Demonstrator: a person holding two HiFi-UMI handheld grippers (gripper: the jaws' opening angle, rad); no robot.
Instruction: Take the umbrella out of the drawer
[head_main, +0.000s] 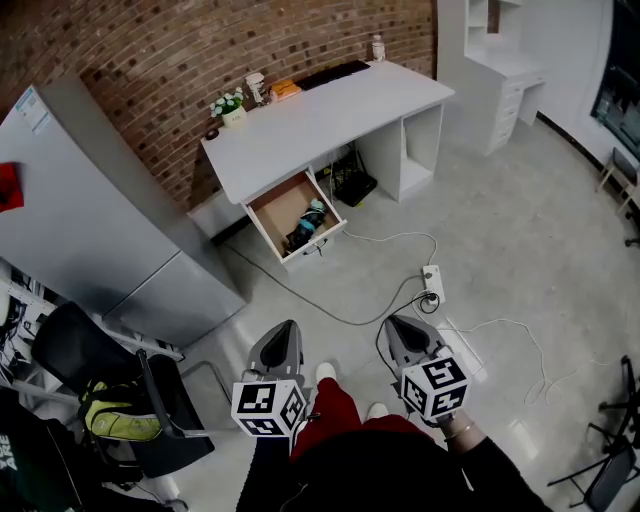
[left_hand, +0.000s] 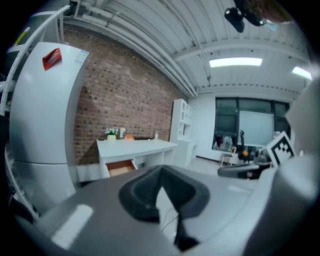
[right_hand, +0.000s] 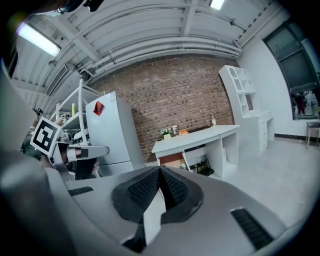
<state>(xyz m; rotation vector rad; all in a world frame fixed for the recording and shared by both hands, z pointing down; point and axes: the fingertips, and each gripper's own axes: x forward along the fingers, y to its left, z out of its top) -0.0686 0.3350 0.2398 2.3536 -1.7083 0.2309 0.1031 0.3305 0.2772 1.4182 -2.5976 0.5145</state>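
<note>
Left gripper (head_main: 285, 327): jaws together, nothing between | right gripper (head_main: 396, 323): jaws together, nothing between | drawer (head_main: 262, 222): open under desk (head_main: 320, 115), well apart from both grippers | umbrella (head_main: 306, 226): dark-and-teal bundle inside drawer, detail too small to make out

The worktop (head_main: 330, 110) stands against the brick wall (head_main: 180, 50), well ahead of me across the floor (head_main: 500, 240). Under its left end the drawer (head_main: 280, 205) hangs open towards me, and the umbrella (head_main: 306, 225) lies in its front right part. A plant pot (head_main: 232, 110) sits on the worktop's back left corner. The fridge (head_main: 90, 220) is left of the worktop and the shelf unit (head_main: 505, 75) is to its right. A power strip (head_main: 433, 283) lies on the floor between the worktop and my right tool (head_main: 396, 324). My left tool (head_main: 288, 326) is beside that one, and a chair (head_main: 110, 390) is at my near left.
</note>
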